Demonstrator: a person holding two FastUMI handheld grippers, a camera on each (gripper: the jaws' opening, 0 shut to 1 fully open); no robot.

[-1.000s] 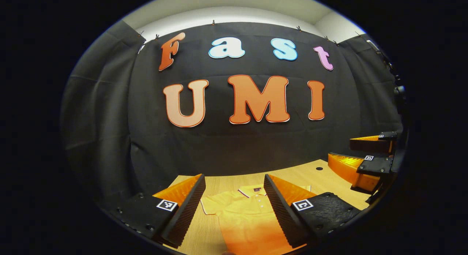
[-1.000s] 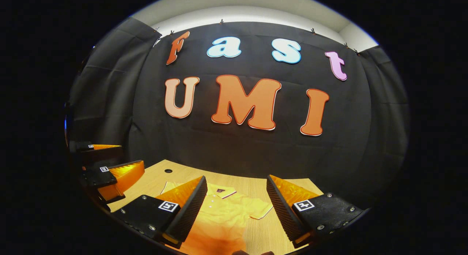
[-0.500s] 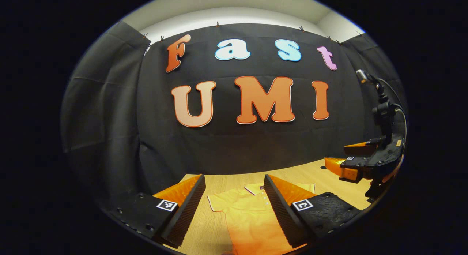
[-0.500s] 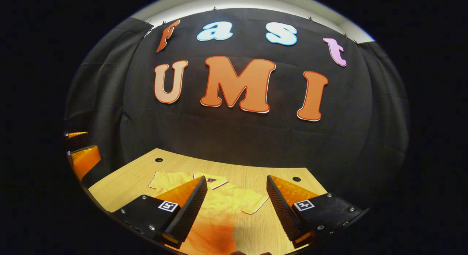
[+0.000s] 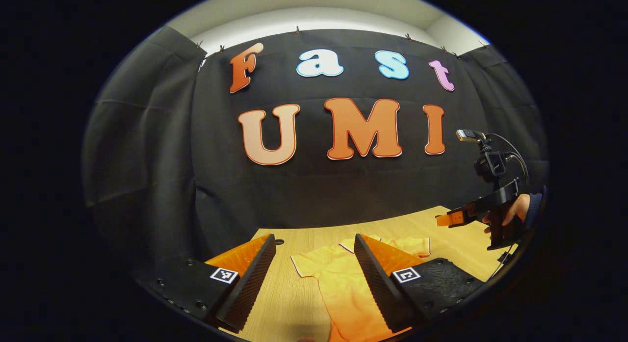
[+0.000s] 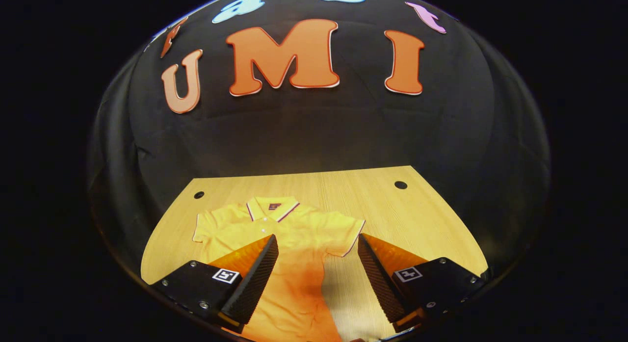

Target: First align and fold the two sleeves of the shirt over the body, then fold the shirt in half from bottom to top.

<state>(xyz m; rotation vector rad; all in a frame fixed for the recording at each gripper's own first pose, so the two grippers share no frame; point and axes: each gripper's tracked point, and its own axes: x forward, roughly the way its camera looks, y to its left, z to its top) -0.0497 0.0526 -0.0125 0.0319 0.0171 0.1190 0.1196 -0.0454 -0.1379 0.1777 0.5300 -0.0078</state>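
A yellow-to-orange polo shirt lies flat on the wooden table, collar toward the far wall, both short sleeves spread out. My right gripper hovers open above the shirt's lower body, its fingers either side of the right sleeve's hem. In the left gripper view the shirt lies ahead, and my left gripper stands open over its left part, holding nothing. The right gripper, held by a hand, hangs in the air at the right in that view.
The black cloth wall closes the table's far side and both flanks. Two round holes, one hole and another hole, sit in the tabletop near its far corners. Bare wood lies right of the shirt.
My right gripper has tipped downward and risen, so the whole shirt top now shows. The left gripper swung a little left. The right gripper moved farther away in the left gripper view.
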